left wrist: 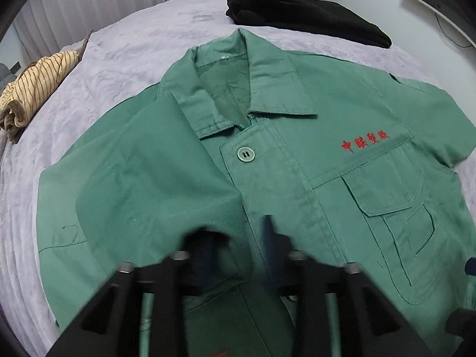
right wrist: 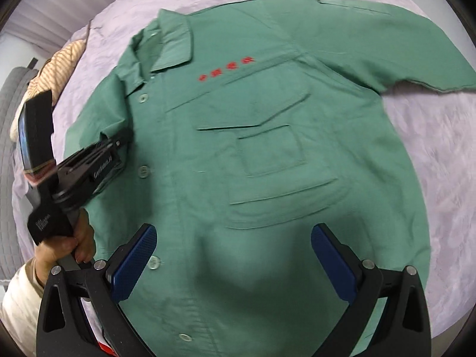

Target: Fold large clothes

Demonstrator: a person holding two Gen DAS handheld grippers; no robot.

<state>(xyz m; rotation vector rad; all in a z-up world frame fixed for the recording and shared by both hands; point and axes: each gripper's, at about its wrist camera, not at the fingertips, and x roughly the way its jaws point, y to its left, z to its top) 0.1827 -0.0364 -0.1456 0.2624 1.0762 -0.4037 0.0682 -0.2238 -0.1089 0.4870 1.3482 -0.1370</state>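
Green work jacket (right wrist: 261,154) spread front-up on the pale lilac bedspread (right wrist: 440,154), with both grippers over its lower half.

Going left to right, we see a striped beige garment (left wrist: 32,89) bunched at the bed's left edge, then the jacket's left sleeve (left wrist: 142,184) folded in across the chest, its edge lying along the button placket. Our left gripper (left wrist: 238,247) sits low over that fold; its jaws stand close together with green cloth bunched between them, and they seem to pinch the sleeve, though motion blur keeps us from being sure. In the right wrist view our left hand (right wrist: 77,244) grips the tool's handle. Further right, the red embroidered lettering (left wrist: 364,142) sits above the flapped chest pocket (left wrist: 386,190). Our right gripper (right wrist: 233,263) hovers over the hem area with its blue pads (right wrist: 135,264) spread wide apart, holding nothing. The jacket's right sleeve (right wrist: 416,56) lies stretched outward. A black garment (left wrist: 297,12) rests beyond the collar.
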